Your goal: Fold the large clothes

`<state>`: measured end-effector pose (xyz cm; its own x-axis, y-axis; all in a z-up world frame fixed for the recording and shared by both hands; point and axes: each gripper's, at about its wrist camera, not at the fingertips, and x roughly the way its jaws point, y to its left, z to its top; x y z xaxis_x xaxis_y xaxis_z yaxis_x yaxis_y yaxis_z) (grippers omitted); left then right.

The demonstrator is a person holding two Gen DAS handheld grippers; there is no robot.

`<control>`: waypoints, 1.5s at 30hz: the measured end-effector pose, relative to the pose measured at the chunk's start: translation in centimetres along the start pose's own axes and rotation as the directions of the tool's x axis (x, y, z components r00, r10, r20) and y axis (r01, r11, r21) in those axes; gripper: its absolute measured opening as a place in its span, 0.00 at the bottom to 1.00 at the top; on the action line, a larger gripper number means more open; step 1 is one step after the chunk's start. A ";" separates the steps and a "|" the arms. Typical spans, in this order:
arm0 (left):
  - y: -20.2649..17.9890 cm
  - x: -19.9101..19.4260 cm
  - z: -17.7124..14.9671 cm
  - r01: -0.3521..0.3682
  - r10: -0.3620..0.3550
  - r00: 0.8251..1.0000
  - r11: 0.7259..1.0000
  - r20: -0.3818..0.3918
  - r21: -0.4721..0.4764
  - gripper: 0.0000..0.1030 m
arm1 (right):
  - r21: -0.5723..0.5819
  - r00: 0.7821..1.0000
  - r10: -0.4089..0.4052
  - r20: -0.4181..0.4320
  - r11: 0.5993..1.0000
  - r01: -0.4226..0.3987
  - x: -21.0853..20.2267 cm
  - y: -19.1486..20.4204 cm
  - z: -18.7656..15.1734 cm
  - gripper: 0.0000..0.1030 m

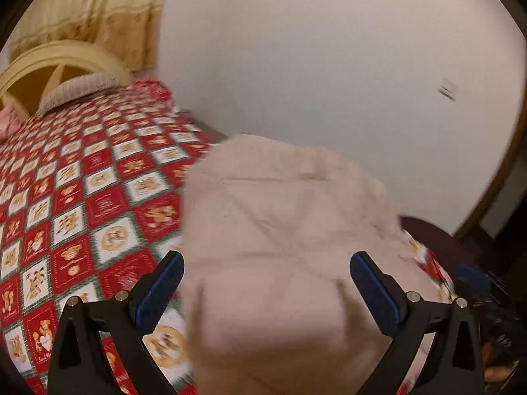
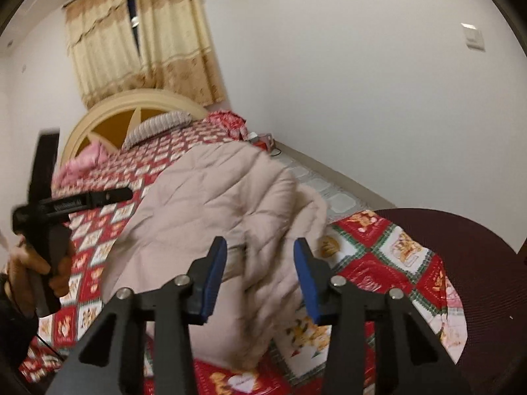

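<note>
left wrist view: the left gripper point(image 1: 266, 275) stands with its jaws spread as wide as they go, the two blue pads point(image 1: 157, 291) far apart and pressing on nothing. beyond and between the fingers lies a beige quilted jacket point(image 1: 280, 230), folded into a thick bundle on the bed; it is blurred, and its stitched diamond seams show faintly. the pads do not touch the cloth. the jacket rests on a red, white and green checked bedspread point(image 1: 82, 197) printed with teddy bears, near the bed's right-hand edge by the white wall point(image 1: 329, 65). further up the bed a grey striped pillow point(image 1: 79, 90) leans against a cream arched headboard point(image 1: 49, 62), with yellow curtains point(image 1: 98, 10) above. part of the other gripper's blue pad shows blurred at the right edge.

right wrist view: the right gripper point(image 2: 260, 276) is part-way open, its blue pads point(image 2: 215, 276) set on either side of the jacket's point(image 2: 204, 210) near fold. the cloth here is smeared by motion, so whether the pads pinch it or merely frame it i cannot tell. the jacket lies heaped across the bedspread point(image 2: 388, 256), one rounded edge turned over toward the wall side. at the left a person's hand point(image 2: 36, 263) grips the handle of the left gripper point(image 2: 82, 197), which is lifted clear of the jacket. a dark maroon rounded surface point(image 2: 461, 247) sits beyond the bed's corner, and a pink cloth point(image 2: 82, 164) lies near the headboard point(image 2: 131, 112).
</note>
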<state>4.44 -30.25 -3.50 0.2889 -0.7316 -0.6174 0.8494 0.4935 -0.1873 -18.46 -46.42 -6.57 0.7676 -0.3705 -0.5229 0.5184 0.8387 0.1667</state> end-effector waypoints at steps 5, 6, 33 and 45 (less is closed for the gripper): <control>-4.3 2.4 -2.9 -0.094 0.103 0.993 0.983 -0.054 0.155 0.99 | -0.067 0.999 -0.008 -0.051 0.998 0.005 3.1 3.1 -2.1 0.44; -4.4 3.3 -3.4 -0.100 0.112 0.991 0.983 -0.072 0.153 0.99 | -0.057 0.998 -0.012 -0.065 0.998 0.009 3.6 3.1 -2.5 0.44; -8.9 -2.8 -6.2 -0.286 0.297 0.954 0.940 -0.036 0.188 0.99 | 0.047 0.989 -0.113 0.100 0.993 0.109 -8.2 1.8 -3.3 0.95; -6.5 -3.6 -10.1 -0.402 0.429 0.887 0.899 -0.172 0.174 0.99 | -0.014 0.978 -0.202 -0.056 0.979 0.202 -5.6 4.6 -3.5 1.00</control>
<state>-6.58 -26.04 -7.82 0.5450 -0.3560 -0.7591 0.7243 0.6559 0.2124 -21.73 -39.10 -5.82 0.6245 -0.5096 -0.5919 0.6574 0.7521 0.0460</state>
